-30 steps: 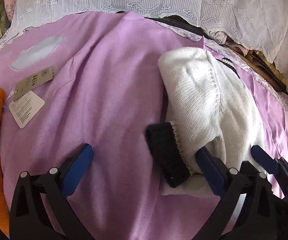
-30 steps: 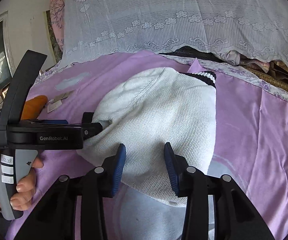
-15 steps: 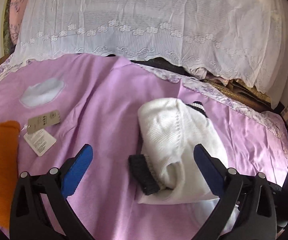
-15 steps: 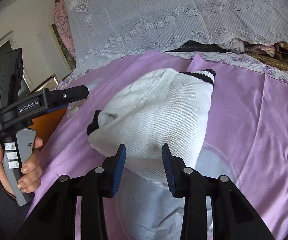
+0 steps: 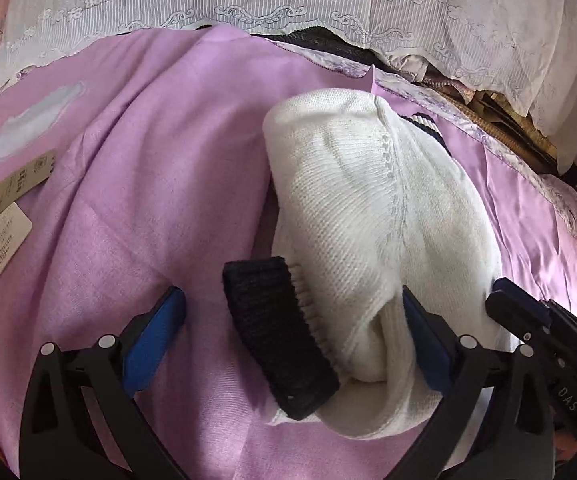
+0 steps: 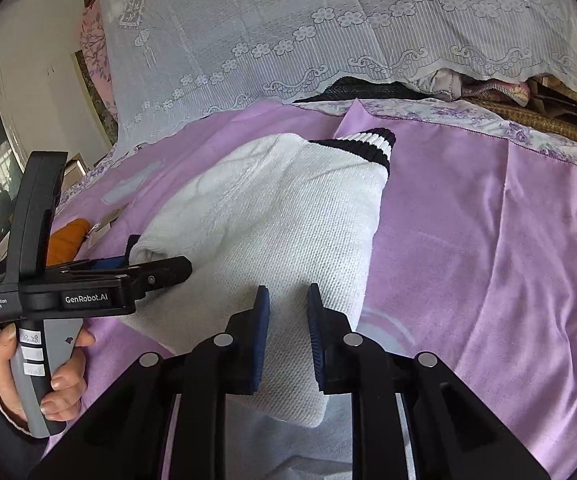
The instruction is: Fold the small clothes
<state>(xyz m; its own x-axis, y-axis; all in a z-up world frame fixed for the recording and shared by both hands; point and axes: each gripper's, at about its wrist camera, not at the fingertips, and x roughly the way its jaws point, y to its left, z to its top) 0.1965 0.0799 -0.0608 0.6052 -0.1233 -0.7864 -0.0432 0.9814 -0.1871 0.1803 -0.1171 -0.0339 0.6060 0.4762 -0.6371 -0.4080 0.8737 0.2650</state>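
Below, white sweater [image 5: 368,216] on purple bedspread [image 5: 148,160]. Left gripper [image 5: 292,336] spread wide, black cuff [image 5: 276,332] between its fingers, ungrasped. Right gripper [image 6: 286,332] partly closed, sweater's near edge between its pads.

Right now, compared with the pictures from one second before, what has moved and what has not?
The left claw drew back and up, then came forward again; it is open with the black cuff between its fingers. The right claw narrowed onto the edge of the white sweater. The sweater's fold, the paper tags and the purple sheet stayed as they were.
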